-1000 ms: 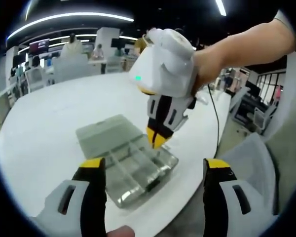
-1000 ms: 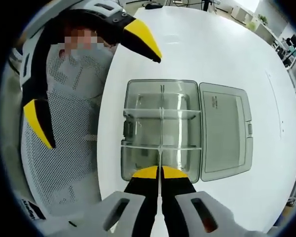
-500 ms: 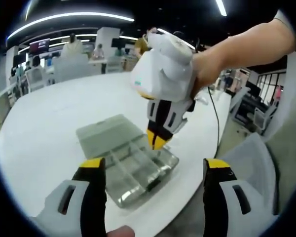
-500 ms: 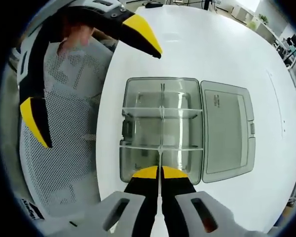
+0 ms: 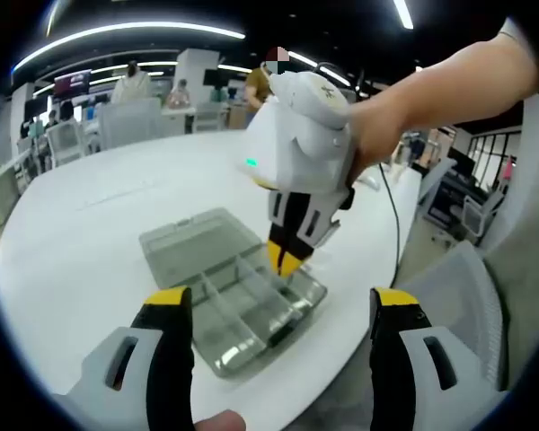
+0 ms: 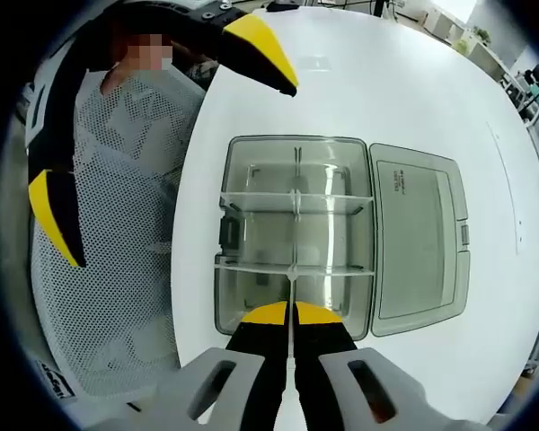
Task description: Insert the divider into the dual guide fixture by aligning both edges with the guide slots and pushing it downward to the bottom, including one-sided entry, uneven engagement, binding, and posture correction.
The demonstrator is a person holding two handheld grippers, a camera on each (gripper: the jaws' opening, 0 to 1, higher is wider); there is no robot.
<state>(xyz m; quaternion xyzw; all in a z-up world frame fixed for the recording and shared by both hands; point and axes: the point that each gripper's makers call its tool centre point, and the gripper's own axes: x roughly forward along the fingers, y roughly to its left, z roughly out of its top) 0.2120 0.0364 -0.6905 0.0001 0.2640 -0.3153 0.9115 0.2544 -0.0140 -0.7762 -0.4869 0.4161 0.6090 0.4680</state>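
Over the clear fixture box [image 6: 295, 235] on the white counter [image 6: 359, 81], the right tongs [image 6: 291, 313] pinch the thin, stiff, slippery-looking divider [image 6: 290, 289] by its top edge, standing it at the near wall, while the left tongs [image 5: 274, 301] hover wide open, empty.

Open box near table edge, one gripper above it

Clear plastic compartment box [image 6: 295, 241] on round white table [image 6: 404, 81], near edge by white mesh chair [image 6: 108, 269]; hinged lid [image 6: 418, 238] flat beside tray, away from chair. Right gripper [image 5: 287, 260] over tray, thin clear divider [image 6: 292, 292] between closed jaws. Left gripper [image 5: 278, 314] nearer table edge, jaws apart.
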